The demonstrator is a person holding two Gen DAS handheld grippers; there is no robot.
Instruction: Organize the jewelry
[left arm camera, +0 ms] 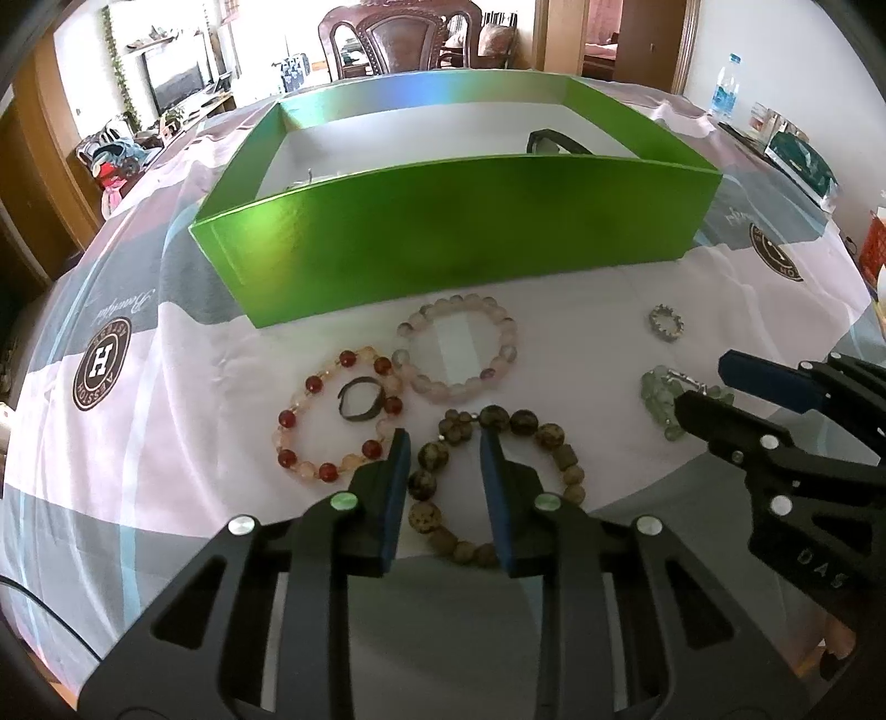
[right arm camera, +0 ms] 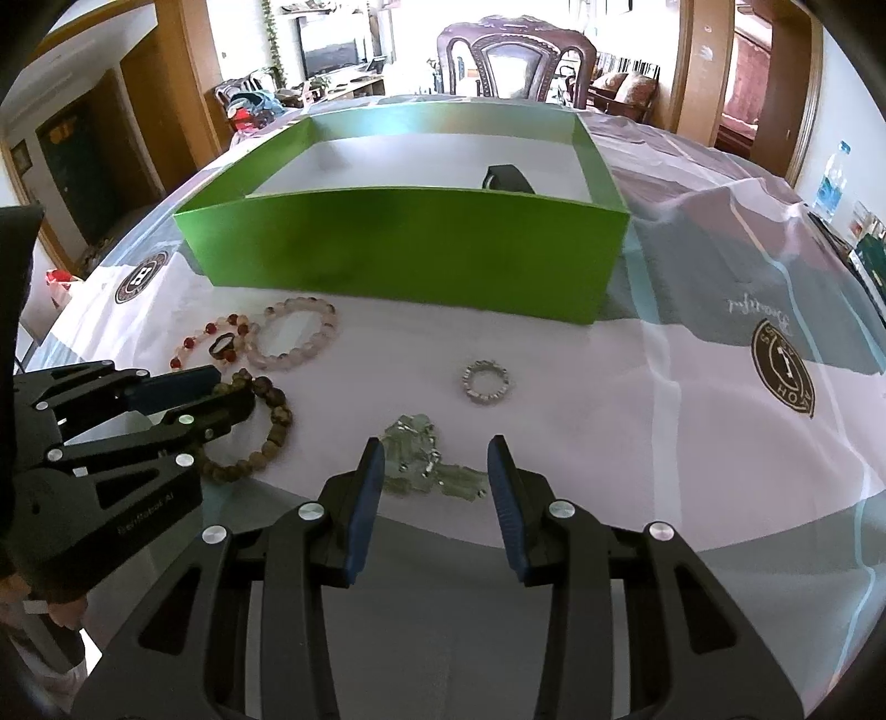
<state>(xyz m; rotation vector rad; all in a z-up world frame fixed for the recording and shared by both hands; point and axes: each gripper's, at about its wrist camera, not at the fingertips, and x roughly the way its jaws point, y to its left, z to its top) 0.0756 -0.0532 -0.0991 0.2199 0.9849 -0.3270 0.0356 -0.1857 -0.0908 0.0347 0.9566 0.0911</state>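
Observation:
A green box (left arm camera: pixel 443 232) stands on the table with a dark bangle (left arm camera: pixel 554 141) inside. In front lie a pale pink bead bracelet (left arm camera: pixel 501 354), a red-and-peach bracelet (left arm camera: pixel 310 387) with a dark ring (left arm camera: pixel 360 401) inside it, a brown bead bracelet (left arm camera: pixel 554 437), a silver ring (left arm camera: pixel 666 323) and a pale green piece (left arm camera: pixel 656 390). My left gripper (left arm camera: pixel 443 440) is open, its fingers straddling the brown bracelet's near-left beads. My right gripper (right arm camera: pixel 437 451) is open around the green piece (right arm camera: pixel 426 459). The box (right arm camera: pixel 410 249) and silver ring (right arm camera: pixel 486 382) also show in the right wrist view.
The table has a pink, grey and white patterned cloth (left arm camera: pixel 166 343). A carved wooden chair (left arm camera: pixel 398 39) stands behind the box. A water bottle (left arm camera: pixel 726 83) and boxes stand at the far right edge.

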